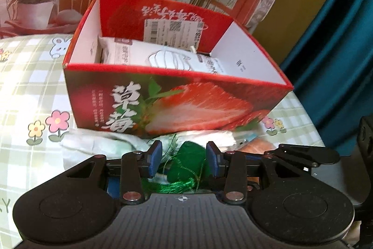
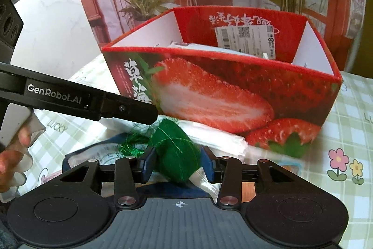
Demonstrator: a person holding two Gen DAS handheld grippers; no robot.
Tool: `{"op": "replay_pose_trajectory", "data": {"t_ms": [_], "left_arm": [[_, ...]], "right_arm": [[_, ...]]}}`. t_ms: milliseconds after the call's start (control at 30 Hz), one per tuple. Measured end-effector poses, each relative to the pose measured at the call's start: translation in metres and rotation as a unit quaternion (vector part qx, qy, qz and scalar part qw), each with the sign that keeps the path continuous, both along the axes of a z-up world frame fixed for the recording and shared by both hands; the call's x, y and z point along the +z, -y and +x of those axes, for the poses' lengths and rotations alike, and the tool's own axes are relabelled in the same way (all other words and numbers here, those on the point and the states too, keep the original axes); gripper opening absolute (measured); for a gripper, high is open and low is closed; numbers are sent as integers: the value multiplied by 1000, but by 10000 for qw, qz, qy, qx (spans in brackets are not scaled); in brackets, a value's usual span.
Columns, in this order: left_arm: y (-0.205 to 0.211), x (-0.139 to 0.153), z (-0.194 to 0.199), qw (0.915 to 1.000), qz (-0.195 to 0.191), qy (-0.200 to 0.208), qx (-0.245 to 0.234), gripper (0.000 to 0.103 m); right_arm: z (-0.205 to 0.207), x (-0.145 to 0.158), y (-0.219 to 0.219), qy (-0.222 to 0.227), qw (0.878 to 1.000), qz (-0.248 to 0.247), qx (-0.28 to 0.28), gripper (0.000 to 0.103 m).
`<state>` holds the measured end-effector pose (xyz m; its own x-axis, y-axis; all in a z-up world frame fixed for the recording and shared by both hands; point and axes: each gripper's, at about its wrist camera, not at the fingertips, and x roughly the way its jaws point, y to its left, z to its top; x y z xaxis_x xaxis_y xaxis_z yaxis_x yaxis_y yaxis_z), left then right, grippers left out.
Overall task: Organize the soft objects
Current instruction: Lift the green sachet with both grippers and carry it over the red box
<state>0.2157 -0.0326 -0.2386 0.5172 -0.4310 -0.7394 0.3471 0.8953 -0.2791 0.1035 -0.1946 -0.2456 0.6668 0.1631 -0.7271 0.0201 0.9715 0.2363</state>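
While between pads, green pouch fills right gripper.

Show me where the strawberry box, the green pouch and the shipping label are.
strawberry box (image 1: 177,106), left wrist view, front wall.
green pouch (image 2: 177,151), right wrist view, its middle.
shipping label (image 2: 246,39), right wrist view, label centre.

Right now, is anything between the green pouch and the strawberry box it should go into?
Only the box's own front wall. The green pouch sits low between the right tool's fingers, in front of that wall, so it must be lifted over the rim. The box is open-topped, with white packets already inside.
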Motion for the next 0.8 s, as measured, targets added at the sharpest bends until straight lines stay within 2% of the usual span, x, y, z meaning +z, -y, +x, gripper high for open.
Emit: {"op": "replay_pose_trajectory", "data": {"t_ms": [433, 600, 700, 800], "left_arm": [[-3, -27, 6, 9987, -137, -500, -27, 44], [1, -42, 12, 9965, -434, -710, -118, 47], [4, -41, 11, 9967, -404, -680, -185, 47], [10, -29, 4, 9980, -339, -450, -301, 47]], "right_arm": [[7, -17, 0, -252, 9996, 79, 25, 46], [14, -28, -2, -366, 9991, 179, 81, 47], [17, -32, 0, -360, 9989, 281, 68, 48], [16, -29, 0, -331, 9990, 301, 64, 45]]}}
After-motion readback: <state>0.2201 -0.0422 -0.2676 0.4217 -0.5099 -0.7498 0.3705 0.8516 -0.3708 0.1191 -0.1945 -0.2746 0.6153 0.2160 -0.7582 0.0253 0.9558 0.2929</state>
